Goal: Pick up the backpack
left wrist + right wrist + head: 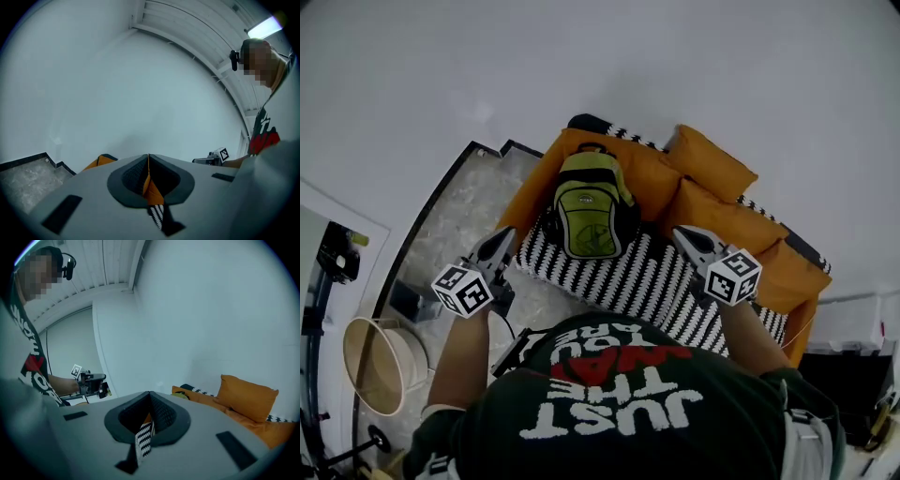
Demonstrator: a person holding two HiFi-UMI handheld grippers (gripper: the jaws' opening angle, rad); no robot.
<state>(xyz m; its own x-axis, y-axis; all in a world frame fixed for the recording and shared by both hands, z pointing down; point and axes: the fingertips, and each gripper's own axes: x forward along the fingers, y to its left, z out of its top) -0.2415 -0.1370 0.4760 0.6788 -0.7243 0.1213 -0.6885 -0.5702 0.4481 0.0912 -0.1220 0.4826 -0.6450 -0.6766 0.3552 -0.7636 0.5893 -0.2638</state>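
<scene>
A green and black backpack (591,211) stands upright against the back of an orange sofa (536,183), on a black-and-white striped throw (623,277). My left gripper (508,232) is shut and empty, just left of the backpack's lower corner, over the sofa's left end. My right gripper (678,232) is also shut and empty, a short way to the backpack's right, over the throw. In the left gripper view the jaws (148,155) meet with sofa and throw showing past them. In the right gripper view the jaws (149,393) meet too, and a sliver of green backpack (181,395) shows beyond.
Orange cushions (712,164) line the sofa's back to the right of the backpack. A round pale basket (380,366) stands on the marbled floor (459,216) at the left. Dark equipment (853,375) sits beyond the sofa's right end. A white wall rises behind.
</scene>
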